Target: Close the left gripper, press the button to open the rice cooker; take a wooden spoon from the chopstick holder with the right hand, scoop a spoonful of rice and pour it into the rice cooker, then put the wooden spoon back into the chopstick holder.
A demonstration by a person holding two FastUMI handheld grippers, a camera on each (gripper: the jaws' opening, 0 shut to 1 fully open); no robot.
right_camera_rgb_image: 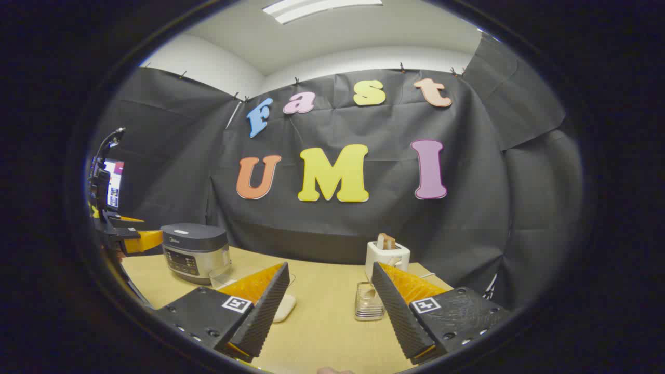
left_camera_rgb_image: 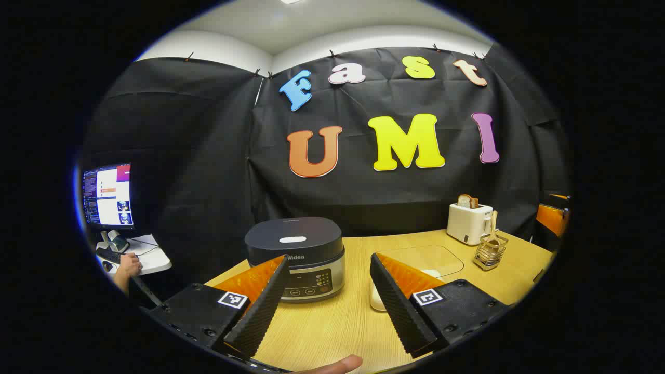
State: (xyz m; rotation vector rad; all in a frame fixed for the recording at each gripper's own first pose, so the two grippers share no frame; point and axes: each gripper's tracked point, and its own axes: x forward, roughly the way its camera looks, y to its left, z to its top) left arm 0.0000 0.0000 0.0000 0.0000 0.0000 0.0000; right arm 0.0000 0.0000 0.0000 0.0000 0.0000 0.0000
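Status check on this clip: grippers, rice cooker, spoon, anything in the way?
Left gripper open, facing rice cooker, lid down. Right gripper open, empty. Wooden spoon in chopstick holder. Nothing in the way.

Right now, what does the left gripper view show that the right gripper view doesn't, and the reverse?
Left gripper view: a person's hand on a side desk below the monitor. Right gripper view: the left gripper beside the rice cooker. Both: the rice cooker with lid down, the toaster holding bread, the chopstick holder, the wooden table, the monitor.
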